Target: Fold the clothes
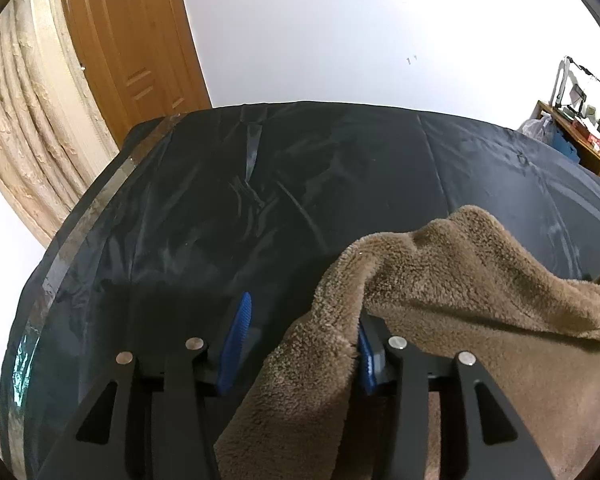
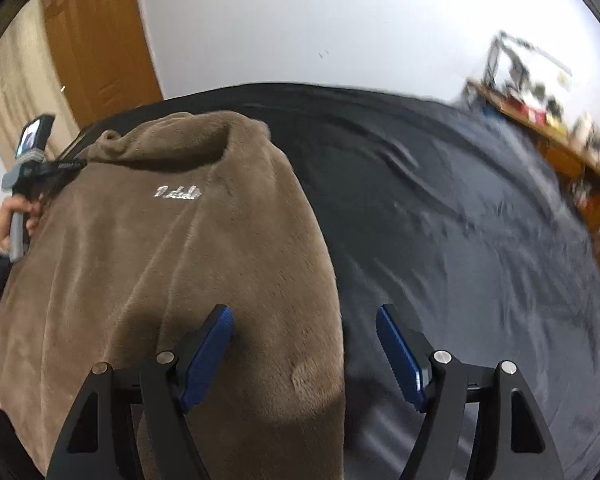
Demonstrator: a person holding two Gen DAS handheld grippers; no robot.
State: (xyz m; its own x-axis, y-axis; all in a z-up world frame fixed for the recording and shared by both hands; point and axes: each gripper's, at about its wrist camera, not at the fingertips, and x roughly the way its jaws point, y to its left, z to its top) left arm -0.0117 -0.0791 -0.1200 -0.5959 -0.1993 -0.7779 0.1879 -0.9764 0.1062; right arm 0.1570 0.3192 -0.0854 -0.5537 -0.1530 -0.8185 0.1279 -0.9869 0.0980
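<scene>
A brown fleece garment [image 2: 172,248] with a small silver logo [image 2: 179,192] lies on the dark sheet [image 2: 460,240]. In the left wrist view my left gripper [image 1: 304,320] stands open, and a fold of the fleece [image 1: 440,272] drapes over its right finger and hangs between the two blue pads [image 1: 238,340]. My right gripper [image 2: 304,320] is open above the garment's right edge: its left pad [image 2: 208,356] is over the fleece, its right pad over the sheet. The left gripper and the hand holding it show at the far left of the right wrist view [image 2: 24,176].
The dark sheet [image 1: 260,208] covers a wide bed-like surface with a taped left edge [image 1: 80,216]. A wooden door [image 1: 132,40] and beige curtain [image 1: 24,120] stand at back left. A cluttered wooden desk [image 2: 548,128] stands at back right.
</scene>
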